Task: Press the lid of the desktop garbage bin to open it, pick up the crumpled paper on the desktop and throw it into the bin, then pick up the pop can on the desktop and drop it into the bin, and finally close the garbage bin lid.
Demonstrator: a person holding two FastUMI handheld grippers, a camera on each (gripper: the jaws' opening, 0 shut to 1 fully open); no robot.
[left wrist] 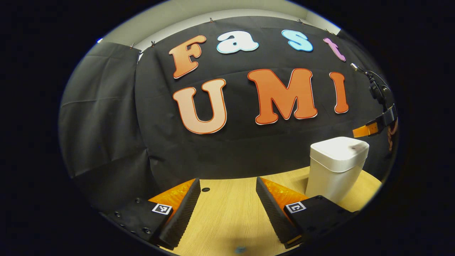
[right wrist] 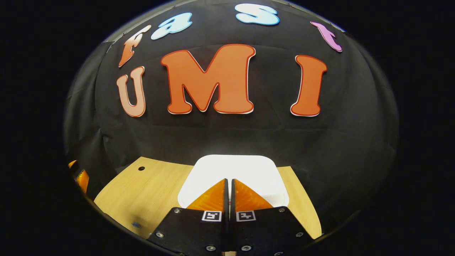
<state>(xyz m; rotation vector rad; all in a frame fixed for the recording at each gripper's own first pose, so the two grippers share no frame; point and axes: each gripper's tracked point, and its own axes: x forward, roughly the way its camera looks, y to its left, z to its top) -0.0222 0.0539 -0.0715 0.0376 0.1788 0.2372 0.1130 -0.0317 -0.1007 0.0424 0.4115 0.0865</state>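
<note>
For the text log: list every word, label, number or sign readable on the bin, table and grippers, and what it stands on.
None readable: the bin, its lid and the table carry no print.
The left gripper and right gripper each carry square black-and-white markers: patterns, not words.

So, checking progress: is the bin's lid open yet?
No, the lid sits flat and closed on the bin.

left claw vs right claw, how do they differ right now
The left claw is open, with bare table between its fingers; the right claw is shut. The left claw sits low beside the bin; the right claw is above the bin's closed lid. Neither holds anything.
</note>
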